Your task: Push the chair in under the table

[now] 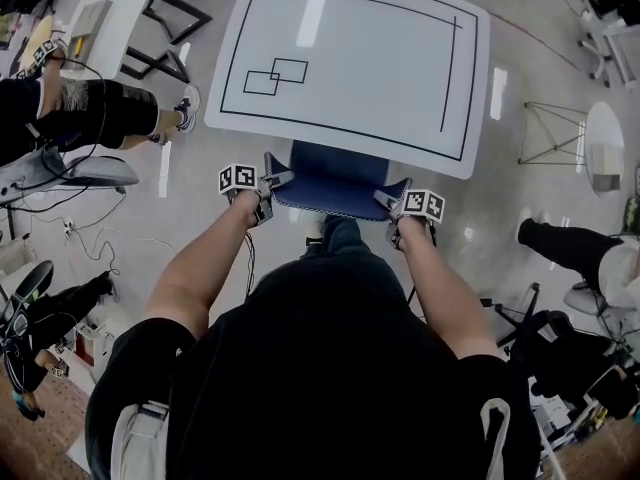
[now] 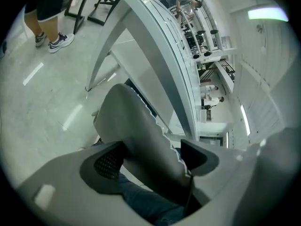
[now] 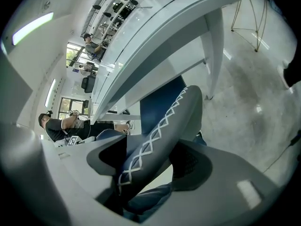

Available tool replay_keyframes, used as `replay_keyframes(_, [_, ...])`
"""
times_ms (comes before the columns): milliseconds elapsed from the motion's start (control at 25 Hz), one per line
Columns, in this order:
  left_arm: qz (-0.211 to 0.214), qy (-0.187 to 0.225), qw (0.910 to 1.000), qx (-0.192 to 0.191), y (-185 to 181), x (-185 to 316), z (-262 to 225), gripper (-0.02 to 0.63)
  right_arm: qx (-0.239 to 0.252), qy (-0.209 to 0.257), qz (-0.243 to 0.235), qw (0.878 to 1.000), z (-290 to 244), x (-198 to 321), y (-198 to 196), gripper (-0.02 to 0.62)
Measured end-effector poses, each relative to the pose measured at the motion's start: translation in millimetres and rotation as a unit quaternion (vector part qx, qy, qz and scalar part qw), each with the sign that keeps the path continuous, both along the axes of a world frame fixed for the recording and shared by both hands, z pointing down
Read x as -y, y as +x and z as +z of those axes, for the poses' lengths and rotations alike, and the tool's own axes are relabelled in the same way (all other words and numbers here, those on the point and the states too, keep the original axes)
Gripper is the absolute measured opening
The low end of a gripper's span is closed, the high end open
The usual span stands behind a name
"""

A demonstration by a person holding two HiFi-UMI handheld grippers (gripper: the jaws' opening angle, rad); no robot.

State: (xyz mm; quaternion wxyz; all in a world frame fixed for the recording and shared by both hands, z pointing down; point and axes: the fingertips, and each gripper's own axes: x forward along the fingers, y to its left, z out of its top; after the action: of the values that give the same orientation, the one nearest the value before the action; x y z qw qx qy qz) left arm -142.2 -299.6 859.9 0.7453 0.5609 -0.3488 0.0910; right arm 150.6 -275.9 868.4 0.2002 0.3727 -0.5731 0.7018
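A chair with a blue seat and a grey backrest [image 1: 335, 181] stands at the near edge of the white table [image 1: 352, 58], its seat partly under the top. My left gripper [image 1: 265, 190] is shut on the backrest's left end [image 2: 141, 135]. On the right end [image 3: 162, 135], where white cross-stitching runs along the edge, my right gripper [image 1: 395, 206] is shut. The table edge [image 2: 155, 46] passes just above the backrest in both gripper views, and again as the table edge [image 3: 160, 27]. The chair's legs are hidden under me.
People sit at the left [image 1: 90, 108] and right [image 1: 570, 248]. Another table [image 1: 110, 8] stands at the far left, a small round table with a wire frame [image 1: 600, 148] at the right. Cables lie on the floor at left [image 1: 70, 228]. A table leg [image 3: 214, 51] drops beside the chair.
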Motion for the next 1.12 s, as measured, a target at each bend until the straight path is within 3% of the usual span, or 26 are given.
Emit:
replay_keyframes(640, [-0.003,-0.001,0.9999,0.01,-3,18,28,0.379,0.001,0.015,-0.002,1.0,26,18,-2,0.322])
replay_keyframes(840, [-0.044,0.006,0.9989,0.019,-9,29,37,0.367,-0.011,0.017,-0.014,1.0,39,27,-3,0.312])
replay_keyframes(1120, [-0.05,0.021,0.9984,0.018,-9,53,38,0.358,-0.02,0.028,-0.002,0.999,52,51,-1,0.304])
